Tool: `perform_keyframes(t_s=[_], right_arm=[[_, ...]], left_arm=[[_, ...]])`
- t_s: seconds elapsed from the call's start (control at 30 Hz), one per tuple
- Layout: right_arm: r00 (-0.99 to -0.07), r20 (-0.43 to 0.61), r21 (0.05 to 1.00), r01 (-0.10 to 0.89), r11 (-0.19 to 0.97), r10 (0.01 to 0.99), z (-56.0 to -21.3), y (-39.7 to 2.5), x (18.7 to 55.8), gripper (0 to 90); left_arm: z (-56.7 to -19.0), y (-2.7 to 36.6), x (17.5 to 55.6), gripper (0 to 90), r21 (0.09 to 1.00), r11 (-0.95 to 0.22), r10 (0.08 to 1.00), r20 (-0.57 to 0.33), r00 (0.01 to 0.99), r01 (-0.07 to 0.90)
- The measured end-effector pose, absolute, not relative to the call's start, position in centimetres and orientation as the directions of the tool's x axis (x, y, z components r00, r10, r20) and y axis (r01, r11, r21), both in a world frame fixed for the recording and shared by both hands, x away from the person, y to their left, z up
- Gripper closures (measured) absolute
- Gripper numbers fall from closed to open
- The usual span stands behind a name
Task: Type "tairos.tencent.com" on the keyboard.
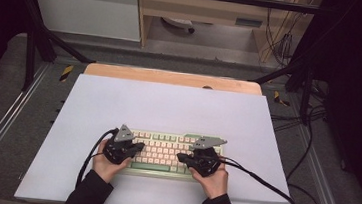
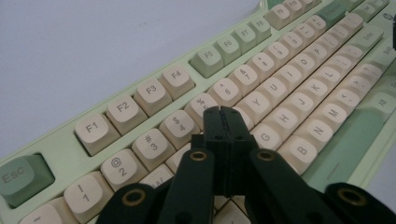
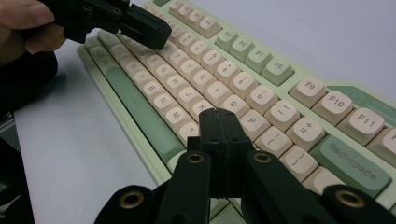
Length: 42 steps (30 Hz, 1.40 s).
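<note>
A pale green keyboard [image 1: 164, 151] with cream keys lies on the white mat near the front edge. My left gripper [image 1: 140, 148] is shut and empty, its tips low over the left half of the keys. In the left gripper view the closed tips [image 2: 222, 112] sit above the row near the 5 and T keys [image 2: 201, 103]. My right gripper [image 1: 180, 157] is shut too, with nothing in it, and hovers over the right half. Its closed tips [image 3: 219, 114] stand by the L and P keys [image 3: 252, 122]. The left gripper [image 3: 161, 33] also appears far off in the right gripper view.
A white mat [image 1: 168, 108] covers most of the wooden table [image 1: 171, 77]. Black cables [image 1: 271, 188] trail from both grippers across the mat's front. Black frame legs [image 1: 34, 42] and loose cables [image 1: 308, 119] stand beyond the table's sides.
</note>
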State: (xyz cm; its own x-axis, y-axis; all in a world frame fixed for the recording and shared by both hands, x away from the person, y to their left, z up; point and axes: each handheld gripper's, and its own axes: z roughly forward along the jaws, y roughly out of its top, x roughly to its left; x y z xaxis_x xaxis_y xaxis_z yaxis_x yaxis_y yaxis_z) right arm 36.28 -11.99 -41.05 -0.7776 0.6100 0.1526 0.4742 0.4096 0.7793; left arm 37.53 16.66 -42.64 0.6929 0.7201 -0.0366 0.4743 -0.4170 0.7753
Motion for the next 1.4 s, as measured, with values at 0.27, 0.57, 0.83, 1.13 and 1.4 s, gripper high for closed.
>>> perform_keyframes(t_s=[0.27, 0.57, 0.83, 1.13, 1.4], right_arm=[[-0.779, 0.157, 0.781, 0.474, 0.407, 0.607, -40.9, -12.0, 36.3, 90.0], [-0.775, 0.159, 0.777, 0.481, 0.407, 0.611, -41.0, -12.1, 36.3, 90.0], [-0.777, 0.157, 0.777, 0.478, 0.410, 0.609, -41.1, -12.0, 36.3, 90.0], [-0.779, 0.158, 0.779, 0.476, 0.408, 0.607, -41.2, -12.0, 36.3, 90.0], [-0.766, 0.180, 0.784, 0.490, 0.380, 0.617, -41.2, -11.6, 36.7, 90.0]], left_arm=[[-42.0, 17.3, 36.9, 89.9, 0.783, -0.412, 0.712, -0.043, 0.701, 0.466], [-41.7, 18.8, 36.1, 90.0, 0.789, -0.397, 0.719, -0.050, 0.694, 0.469], [-41.6, 20.1, 35.6, 89.9, 0.791, -0.381, 0.731, -0.059, 0.680, 0.478], [-41.5, 20.9, 35.3, 89.9, 0.791, -0.376, 0.736, -0.061, 0.674, 0.483], [-41.6, 21.3, 35.2, 89.9, 0.791, -0.371, 0.739, -0.066, 0.670, 0.487]])
